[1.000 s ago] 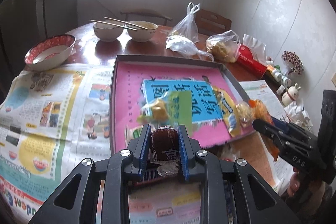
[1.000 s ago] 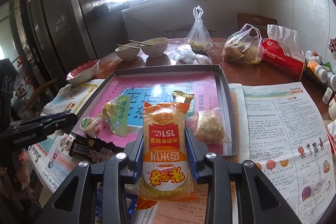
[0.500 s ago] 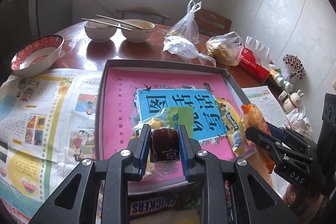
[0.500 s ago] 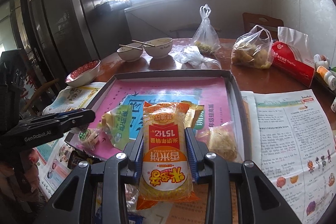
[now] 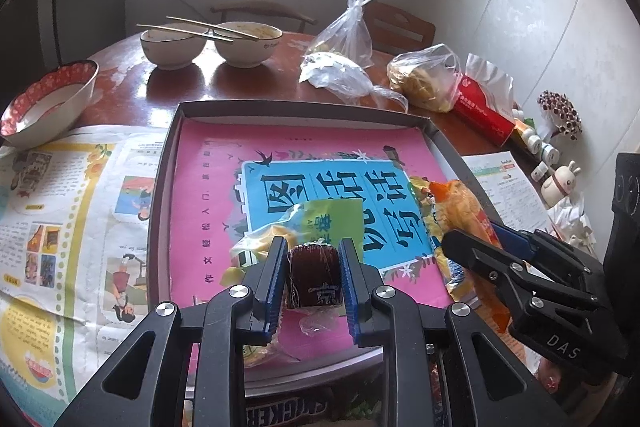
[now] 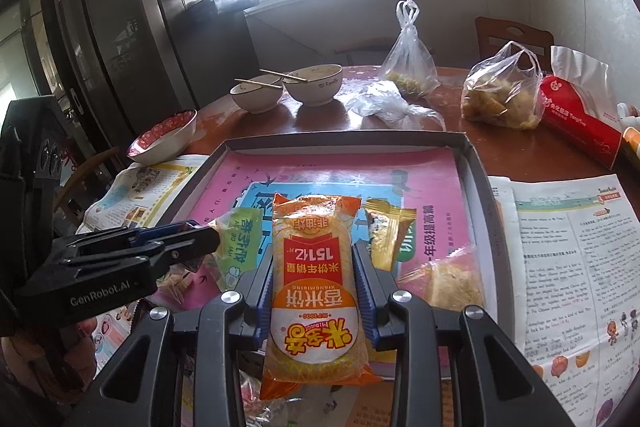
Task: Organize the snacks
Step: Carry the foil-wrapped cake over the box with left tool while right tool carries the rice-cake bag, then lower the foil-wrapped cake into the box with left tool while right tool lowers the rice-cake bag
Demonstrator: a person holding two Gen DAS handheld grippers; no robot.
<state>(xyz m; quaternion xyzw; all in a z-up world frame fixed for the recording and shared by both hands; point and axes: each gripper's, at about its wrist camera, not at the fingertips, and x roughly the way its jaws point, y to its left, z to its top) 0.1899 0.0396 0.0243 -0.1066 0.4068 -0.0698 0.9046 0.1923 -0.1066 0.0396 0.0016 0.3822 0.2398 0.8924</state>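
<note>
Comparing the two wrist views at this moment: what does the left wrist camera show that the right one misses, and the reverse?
Left wrist only: the left gripper shut on a dark wrapped snack, and a Snickers bar below the tray. Right wrist only: the right gripper shut on an orange rice cracker pack, and a dark fridge. Both: the grey tray with its pink sheet, and two bowls with chopsticks.

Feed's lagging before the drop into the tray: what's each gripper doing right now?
Left gripper: closed on a small dark brown wrapped snack.
Right gripper: closed on an orange rice cracker packet.
</note>
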